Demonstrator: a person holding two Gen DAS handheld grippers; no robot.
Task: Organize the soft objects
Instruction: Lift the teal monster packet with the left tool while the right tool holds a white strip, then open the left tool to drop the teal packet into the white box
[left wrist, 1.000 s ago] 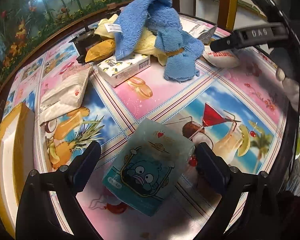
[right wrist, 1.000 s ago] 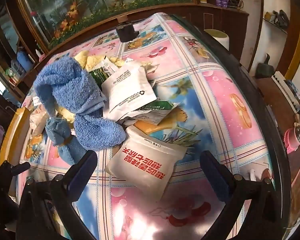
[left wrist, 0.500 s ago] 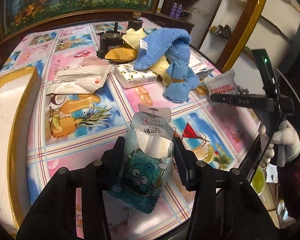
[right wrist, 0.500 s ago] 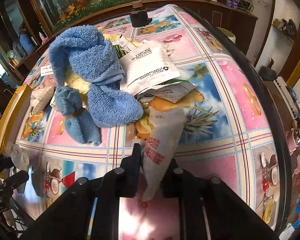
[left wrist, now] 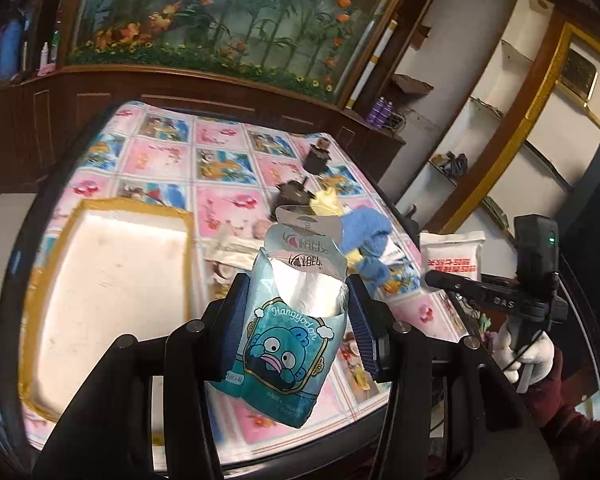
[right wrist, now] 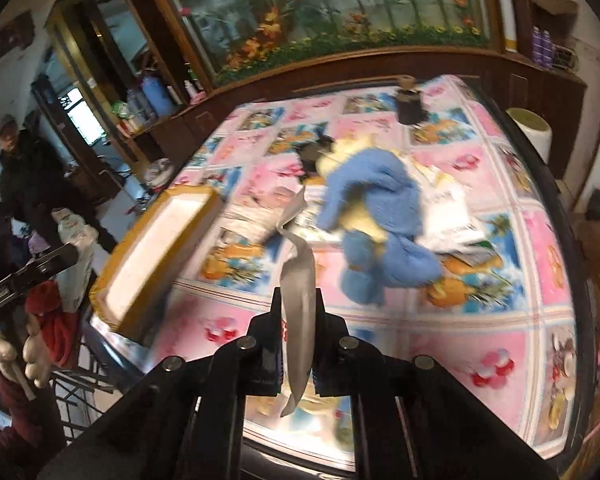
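"Hangyodon" on the teal pouch [left wrist: 288, 344]; "DAS" on the right tool [left wrist: 436, 278]

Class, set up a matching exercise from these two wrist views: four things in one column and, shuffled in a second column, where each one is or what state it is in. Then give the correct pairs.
Column 1
1. teal cartoon pouch
2. white pouch with red print
3. blue towel
4. yellow-rimmed tray

Column 2
A. heaped on the tablecloth
B. clamped in the left gripper
C. lying with nothing in it
D. pinched in the right gripper

Pairs: 1-B, 2-D, 3-A, 4-C
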